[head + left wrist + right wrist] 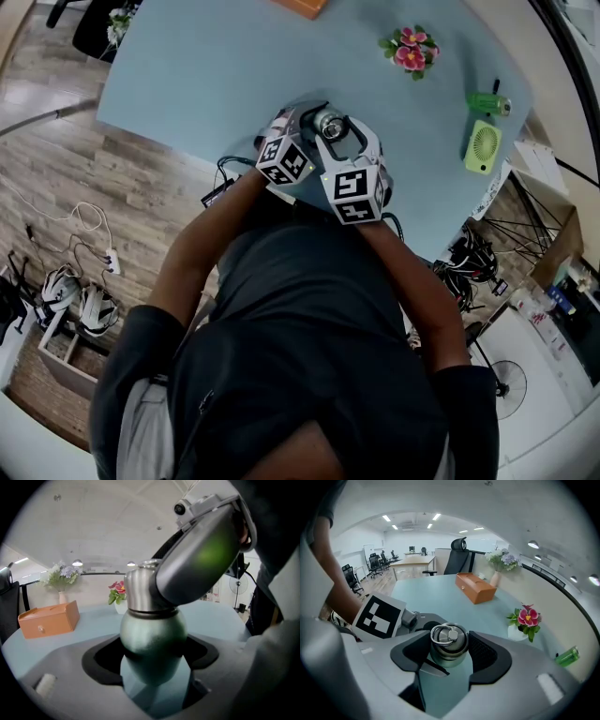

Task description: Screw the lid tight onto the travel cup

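Observation:
The travel cup stands near the front edge of the light blue table [206,66]. Its green rounded body [152,637] sits between the jaws of my left gripper [152,660], which is shut on it. The silver lid [448,641], with a metal ring on top, sits on the cup's neck. My right gripper [449,654] comes from above, and its black pads [485,651] press both sides of the lid. In the head view the lid [328,122] shows between the left gripper [298,127] and the right gripper [342,131], close in front of the person's body.
An orange box [476,588] lies at the table's far side, near a vase of pale flowers [501,562]. A pot of pink flowers [410,49], a green bottle-like thing [489,103] and a green hand fan [483,147] sit to the right.

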Motion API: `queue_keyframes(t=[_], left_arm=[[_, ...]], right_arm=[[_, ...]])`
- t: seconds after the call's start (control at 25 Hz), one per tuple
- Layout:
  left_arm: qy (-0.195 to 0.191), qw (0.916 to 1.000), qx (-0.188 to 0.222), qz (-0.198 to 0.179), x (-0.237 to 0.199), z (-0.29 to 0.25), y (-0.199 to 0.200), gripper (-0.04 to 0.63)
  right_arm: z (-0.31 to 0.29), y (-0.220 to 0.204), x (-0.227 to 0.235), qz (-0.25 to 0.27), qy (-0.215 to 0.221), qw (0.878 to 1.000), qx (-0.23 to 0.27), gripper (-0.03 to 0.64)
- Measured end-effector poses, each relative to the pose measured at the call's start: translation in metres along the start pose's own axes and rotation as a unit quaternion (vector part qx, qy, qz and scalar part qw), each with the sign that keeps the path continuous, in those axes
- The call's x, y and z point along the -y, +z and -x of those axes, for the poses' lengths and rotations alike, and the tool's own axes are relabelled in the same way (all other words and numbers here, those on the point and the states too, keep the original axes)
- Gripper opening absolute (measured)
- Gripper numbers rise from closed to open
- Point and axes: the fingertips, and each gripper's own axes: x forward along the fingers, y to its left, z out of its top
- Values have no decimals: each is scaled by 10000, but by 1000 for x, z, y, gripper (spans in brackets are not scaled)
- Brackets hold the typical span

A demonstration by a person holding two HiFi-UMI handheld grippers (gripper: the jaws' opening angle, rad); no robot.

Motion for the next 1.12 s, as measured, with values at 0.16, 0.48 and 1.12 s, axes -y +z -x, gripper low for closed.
queue_keyframes(t=[0.16, 0.48, 1.12], left_arm=[[-7, 10000, 8, 18, 0, -1, 1, 426], [-12, 10000, 10, 26, 0, -2, 0, 426], [-20, 10000, 11, 10, 0, 0, 1, 426]], right_arm=[[5, 0, -2, 438, 576, 9970, -269, 255], [20, -3, -9, 4480, 2677, 8470, -1011, 256], [6, -8, -12, 4343, 2675, 8544, -996, 235]])
